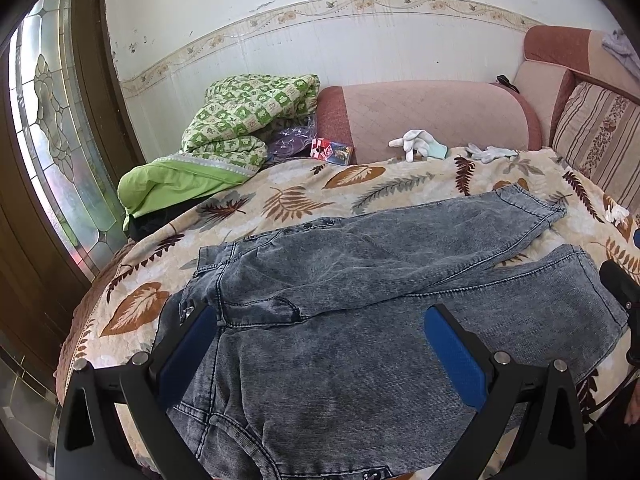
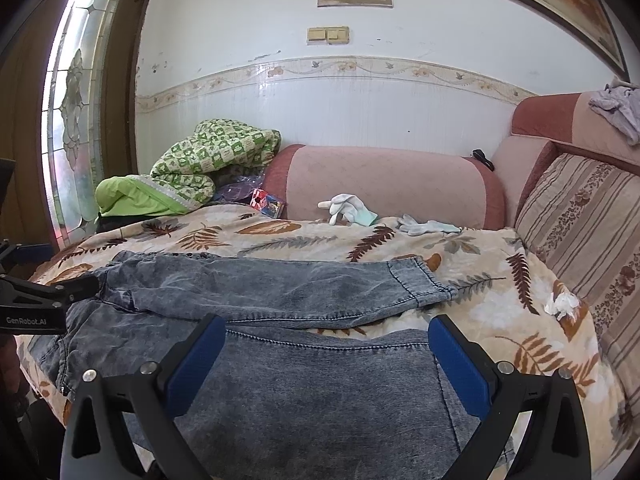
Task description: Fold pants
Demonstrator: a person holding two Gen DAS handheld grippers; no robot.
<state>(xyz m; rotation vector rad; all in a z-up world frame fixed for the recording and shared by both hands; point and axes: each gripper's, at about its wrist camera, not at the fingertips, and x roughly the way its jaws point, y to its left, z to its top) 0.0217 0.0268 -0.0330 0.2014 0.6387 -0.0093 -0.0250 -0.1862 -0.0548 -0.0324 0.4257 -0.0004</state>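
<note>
Left gripper (image 1: 320, 332) hangs over the waist end of the pants (image 1: 360, 280), its blue pads (image 1: 188, 344) spread wide and holding nothing. In the left wrist view the pants lie flat on the leaf-print blanket (image 1: 280, 196), waistband to the left, two legs running right and splayed apart with blanket showing between the hems. Bare blanket lies beyond the far leg up to the gloves (image 1: 420, 144) by the sofa arm (image 1: 432, 116); a green quilt (image 1: 240, 120) crowds the far left corner.

Right gripper (image 2: 326, 340), in the right wrist view, is likewise spread wide and empty, above the near leg close to its hem. The far leg's hem (image 2: 424, 282) ends short of a crumpled tissue (image 2: 562, 304), with open blanket between. A striped cushion (image 2: 592, 232) bounds the right side. The left gripper's black frame shows at the left edge, over the waistband.
</note>
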